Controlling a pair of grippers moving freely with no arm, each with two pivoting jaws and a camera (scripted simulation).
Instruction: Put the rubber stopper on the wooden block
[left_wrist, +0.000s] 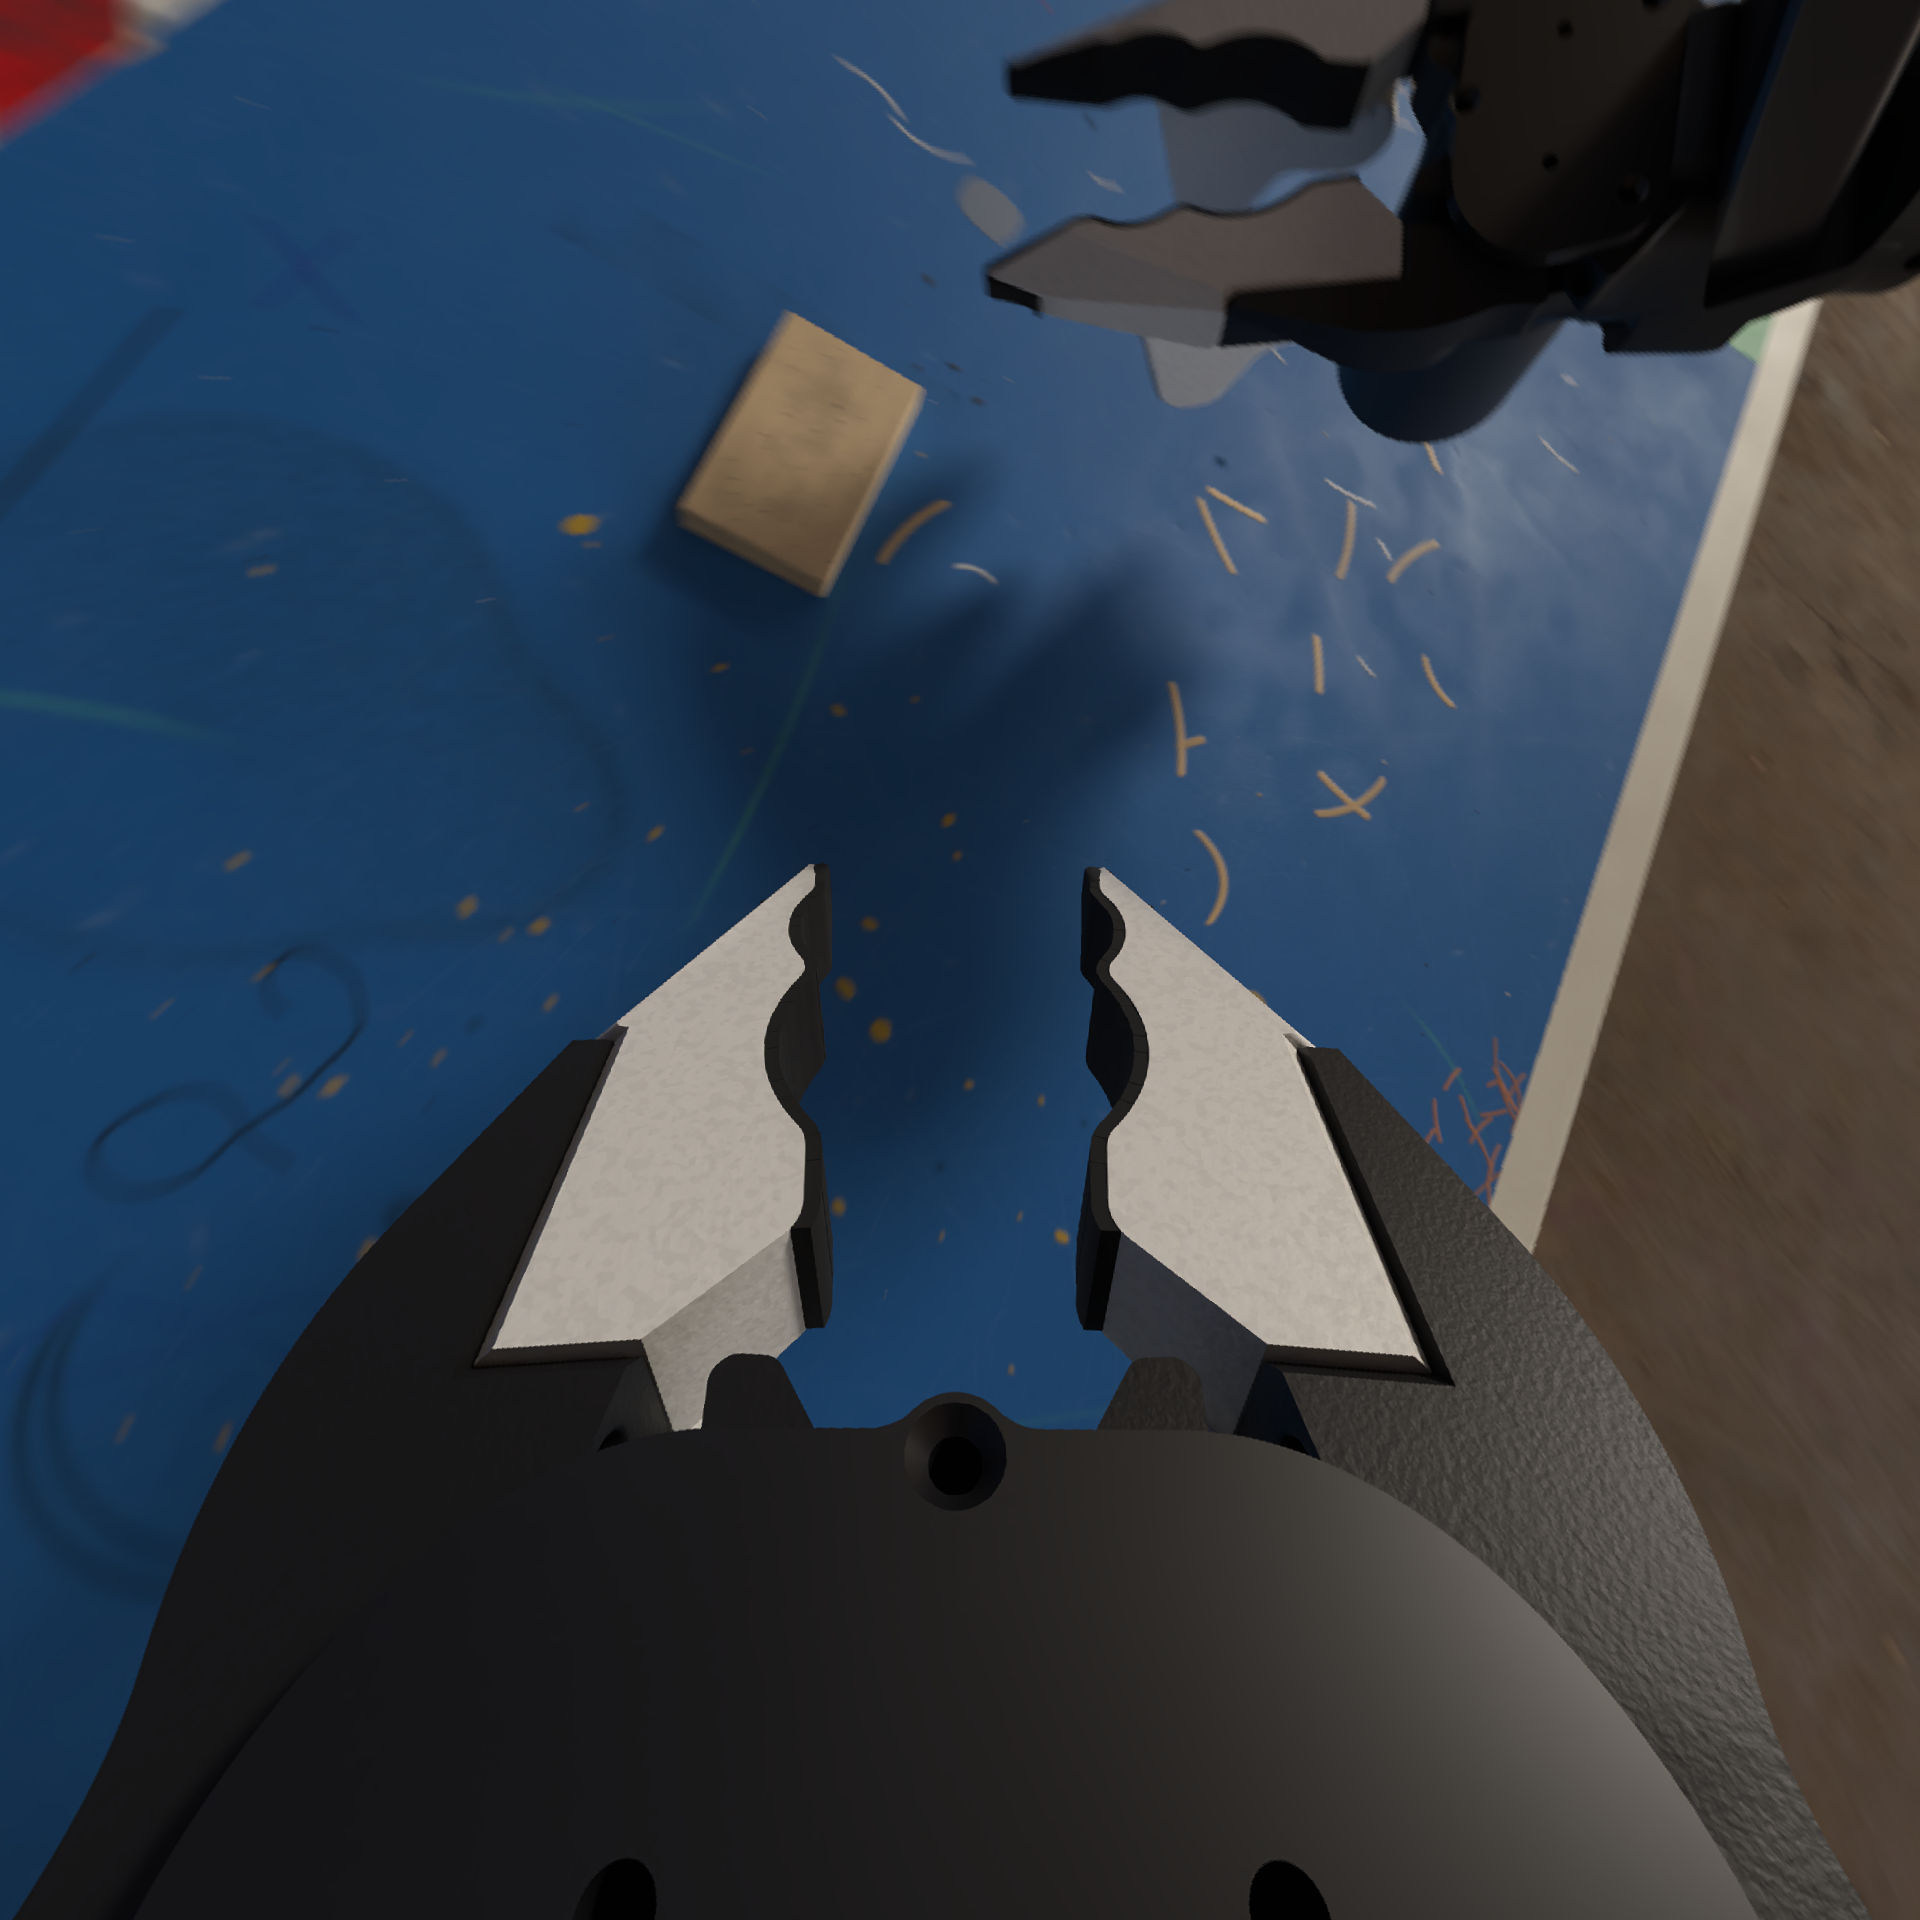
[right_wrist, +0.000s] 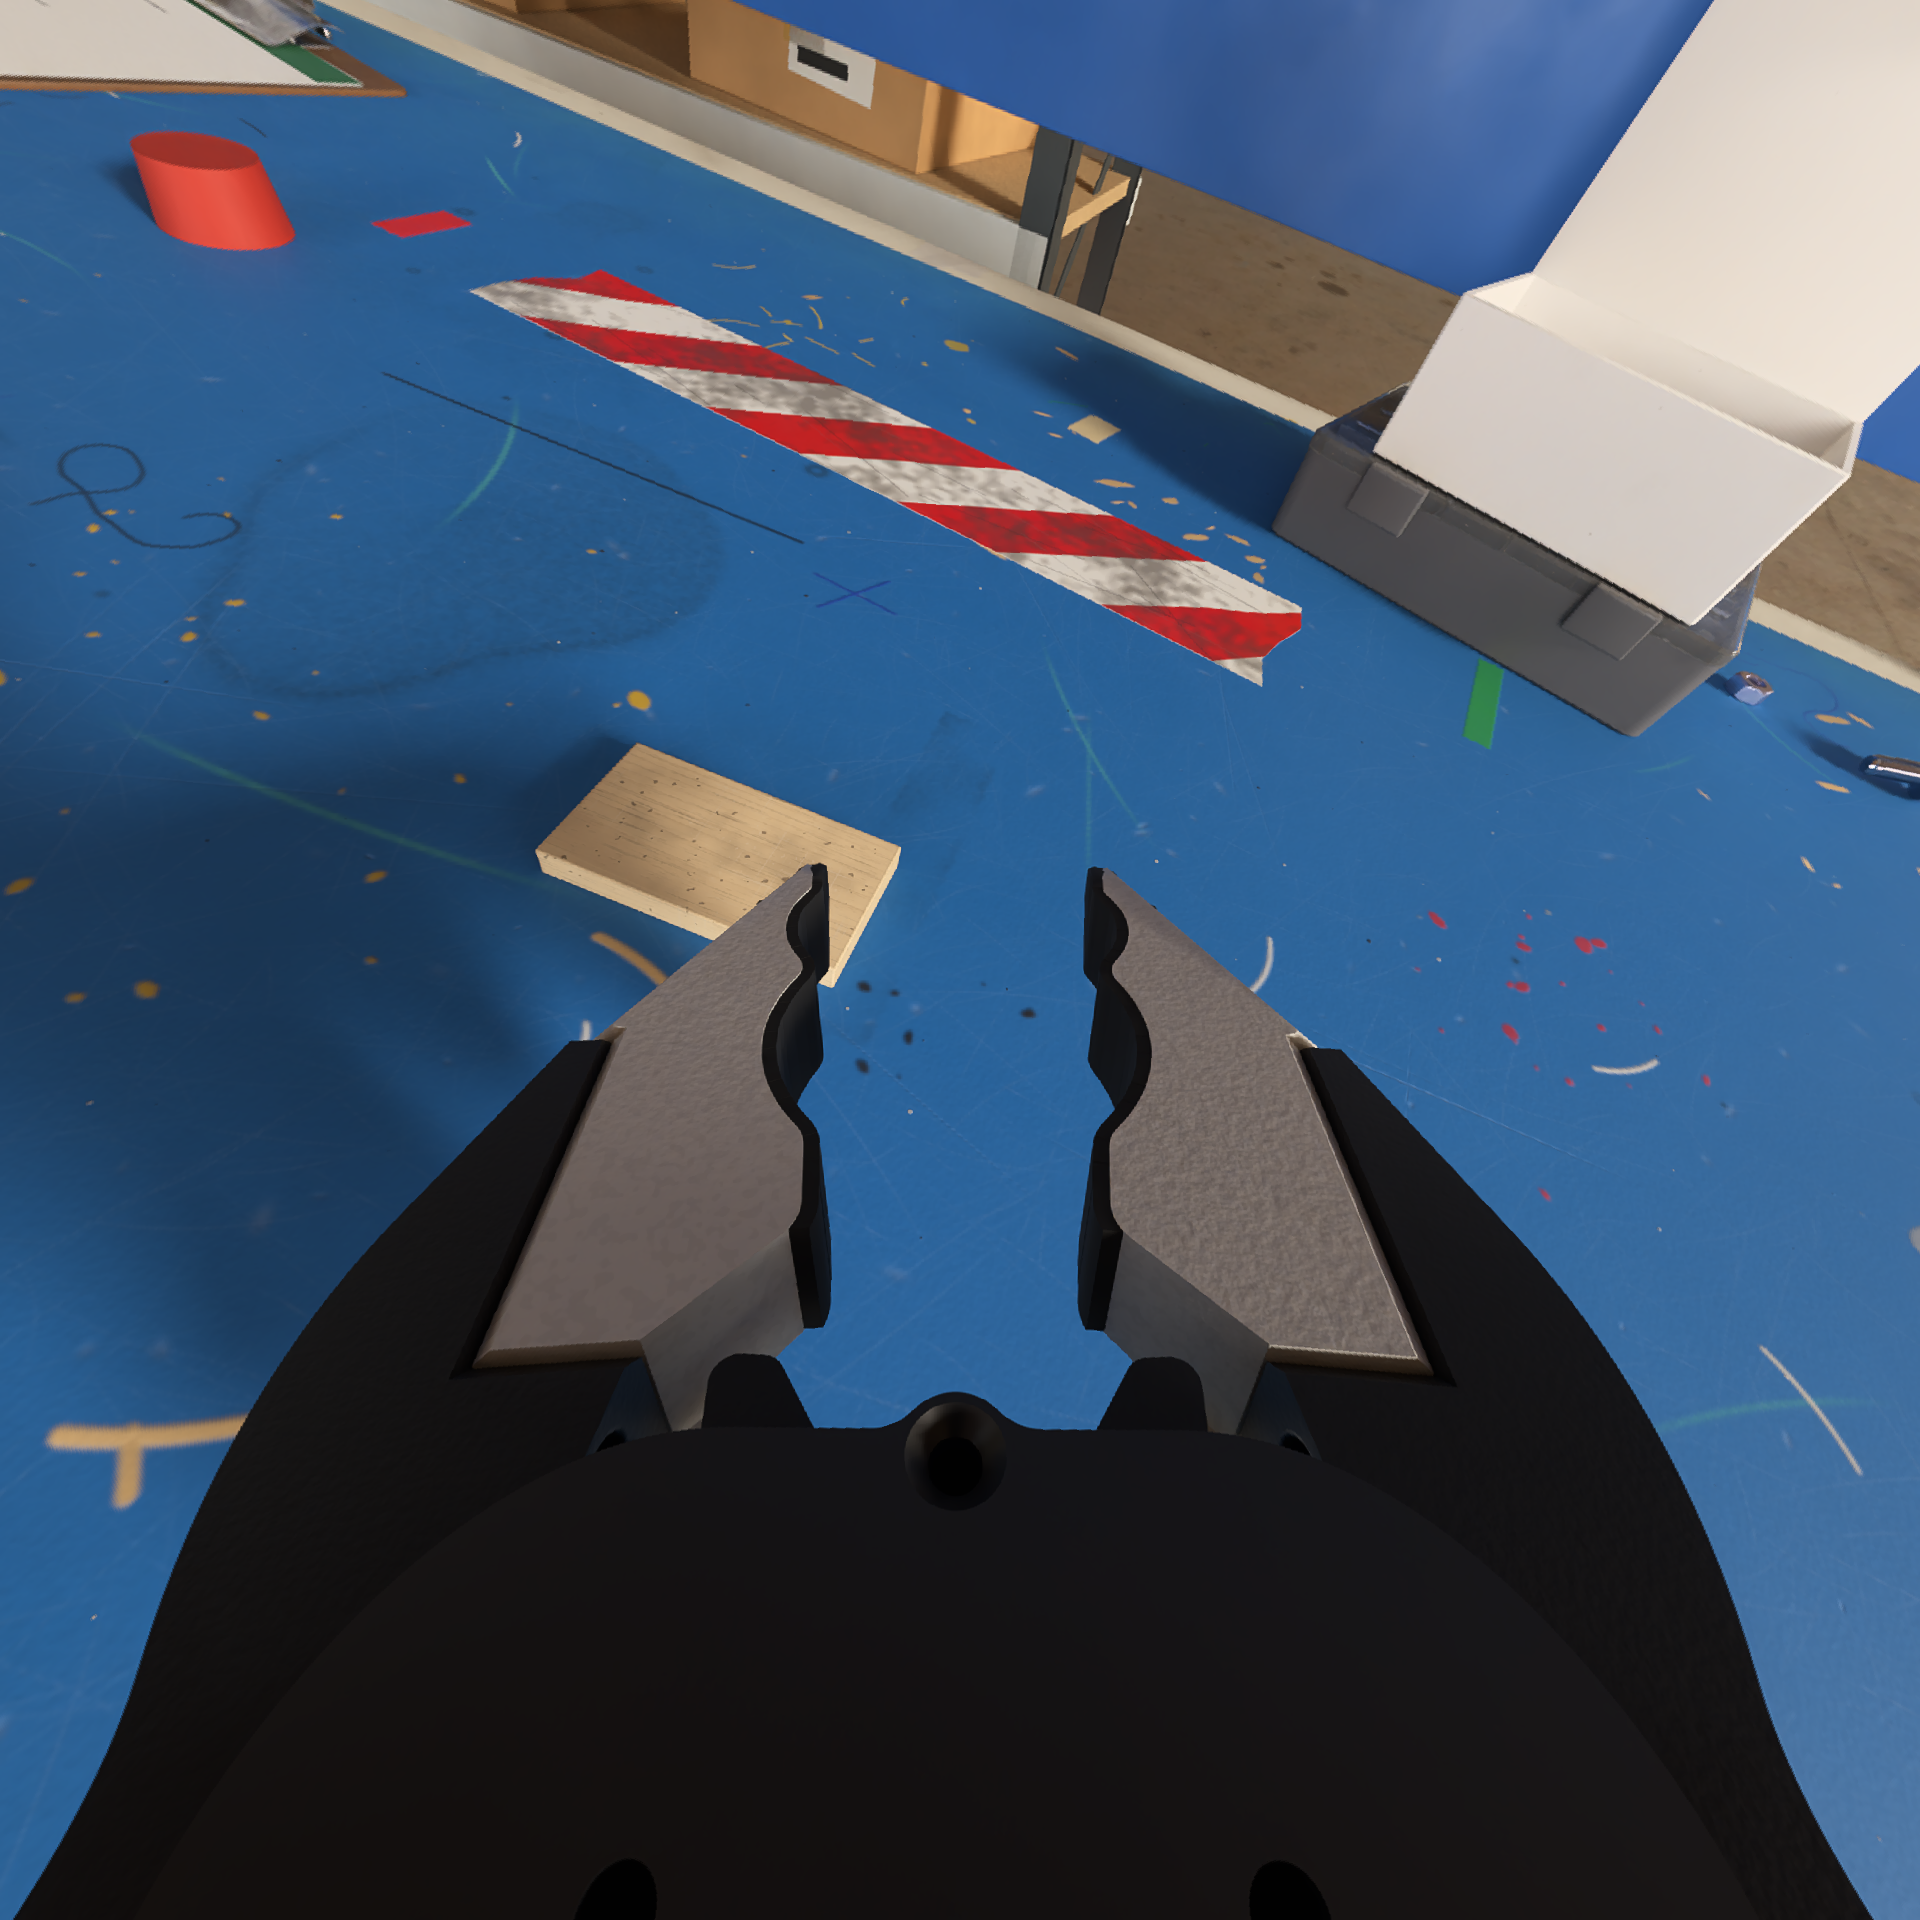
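Note:
The flat pale wooden block (right_wrist: 717, 847) lies on the blue table, just ahead and left of my right gripper (right_wrist: 956, 883), whose left fingertip overlaps its near corner in the picture. The red rubber stopper (right_wrist: 213, 192) stands far off at the top left of the right wrist view, apart from the block. My right gripper is open and empty. My left gripper (left_wrist: 956, 883) is open and empty above bare table; the block (left_wrist: 800, 452) lies ahead and left of it. The right gripper (left_wrist: 1023, 187) also shows at the top right of the left wrist view, open. The stopper is not in the left wrist view.
A red-and-white striped tape strip (right_wrist: 883, 468) lies beyond the block. A grey case (right_wrist: 1475, 582) with a white box (right_wrist: 1621, 457) on it stands at the right. A clipboard (right_wrist: 177, 52) is at the far left. The table edge (left_wrist: 1662, 686) runs along the right.

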